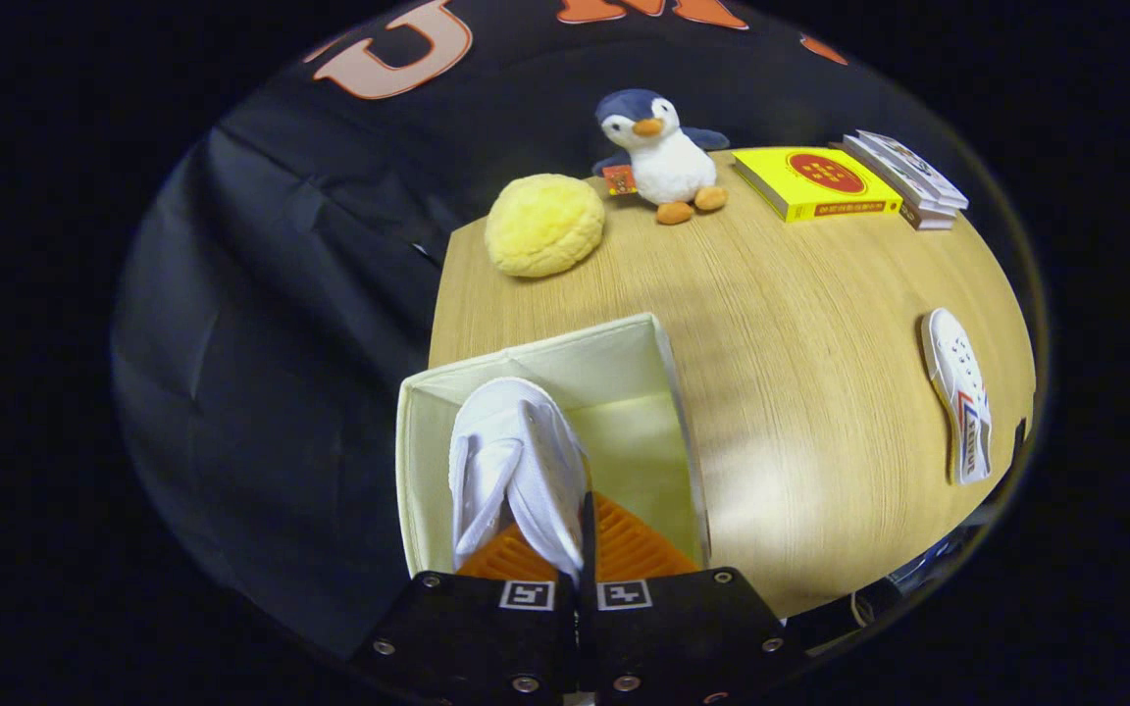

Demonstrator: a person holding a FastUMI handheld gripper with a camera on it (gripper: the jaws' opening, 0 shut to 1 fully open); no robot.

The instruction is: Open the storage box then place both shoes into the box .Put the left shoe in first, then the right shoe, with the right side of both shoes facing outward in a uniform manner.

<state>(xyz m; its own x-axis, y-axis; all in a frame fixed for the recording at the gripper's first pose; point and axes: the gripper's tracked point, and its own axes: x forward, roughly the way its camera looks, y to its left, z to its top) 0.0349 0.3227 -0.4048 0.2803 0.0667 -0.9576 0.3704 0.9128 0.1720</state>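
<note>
fingers [580, 549] grasping one shoe [516, 461] over one open box [536, 363]; second shoe [959, 397] on table [800, 324].

The white shoe [516, 471] between the gripper [580, 549] fingers hides part of the storage box [536, 368] floor, and its heel end is covered by the fingers. The second shoe [959, 397] lies distorted near the tabletop [800, 373] edge; its printed markings are too small to tell.

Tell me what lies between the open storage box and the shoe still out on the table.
In the gripper view, only bare wooden table lies between the storage box and the lone shoe. The gripper is shut on the other shoe above the box.
</note>
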